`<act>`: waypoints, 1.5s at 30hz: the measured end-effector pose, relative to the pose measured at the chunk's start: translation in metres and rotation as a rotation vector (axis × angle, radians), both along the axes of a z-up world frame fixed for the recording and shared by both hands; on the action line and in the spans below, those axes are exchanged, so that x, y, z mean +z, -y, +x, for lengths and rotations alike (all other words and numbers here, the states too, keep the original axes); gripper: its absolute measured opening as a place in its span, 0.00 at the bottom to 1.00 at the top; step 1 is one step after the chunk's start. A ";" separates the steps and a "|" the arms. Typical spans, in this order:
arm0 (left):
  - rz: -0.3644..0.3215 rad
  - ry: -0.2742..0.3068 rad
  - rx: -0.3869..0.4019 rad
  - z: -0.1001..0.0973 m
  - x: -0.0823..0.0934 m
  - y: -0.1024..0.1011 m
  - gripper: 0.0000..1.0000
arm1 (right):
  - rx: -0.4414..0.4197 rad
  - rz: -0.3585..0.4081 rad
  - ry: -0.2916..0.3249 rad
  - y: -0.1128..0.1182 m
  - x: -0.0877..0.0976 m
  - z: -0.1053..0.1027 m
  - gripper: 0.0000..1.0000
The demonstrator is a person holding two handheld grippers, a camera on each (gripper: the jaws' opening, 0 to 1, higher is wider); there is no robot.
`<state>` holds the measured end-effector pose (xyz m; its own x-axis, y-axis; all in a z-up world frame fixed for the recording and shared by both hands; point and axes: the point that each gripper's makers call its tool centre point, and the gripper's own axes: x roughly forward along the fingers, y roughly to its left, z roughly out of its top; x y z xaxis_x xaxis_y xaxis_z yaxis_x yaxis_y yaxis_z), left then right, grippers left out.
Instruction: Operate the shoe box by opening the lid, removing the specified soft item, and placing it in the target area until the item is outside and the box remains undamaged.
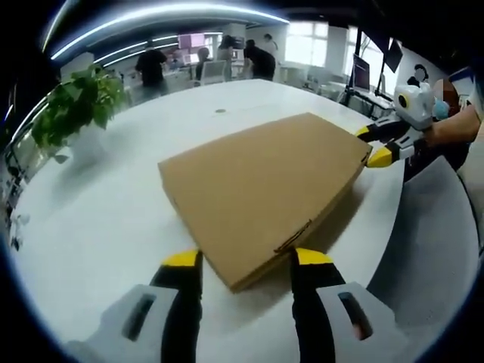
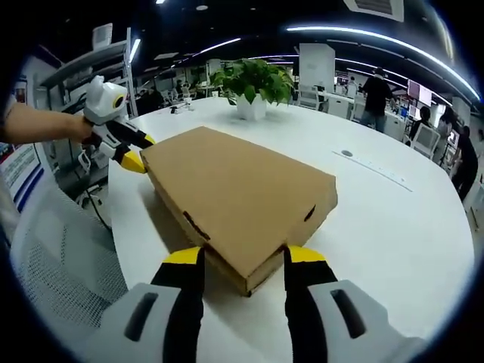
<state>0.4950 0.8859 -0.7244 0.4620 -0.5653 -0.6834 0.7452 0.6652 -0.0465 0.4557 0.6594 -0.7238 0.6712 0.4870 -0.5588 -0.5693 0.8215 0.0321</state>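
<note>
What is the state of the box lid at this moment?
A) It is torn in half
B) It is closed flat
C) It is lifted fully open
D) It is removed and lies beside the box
B: the box lies flat on the table with its lid down, and the left gripper and right gripper each straddle a corner of it.

Open-plan office. Long white table [image 2: 393, 227] with a potted plant [image 2: 253, 82], ceiling light strips [image 1: 162, 11], rows of desks with monitors [image 1: 361, 72] and people [image 2: 376, 94] standing at workstations in the background. Mesh office chair [image 2: 57, 257] pulled up at the table edge.
</note>
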 end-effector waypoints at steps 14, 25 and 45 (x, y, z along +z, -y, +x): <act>-0.006 -0.009 0.001 -0.003 0.001 0.003 0.52 | -0.023 0.003 -0.006 -0.002 0.001 0.001 0.41; -0.016 0.004 -0.019 -0.006 0.013 0.004 0.57 | -0.016 0.045 0.003 -0.006 0.015 -0.002 0.48; -0.041 0.075 -0.047 0.001 0.059 0.006 0.57 | 0.000 0.089 0.078 -0.006 0.063 0.004 0.52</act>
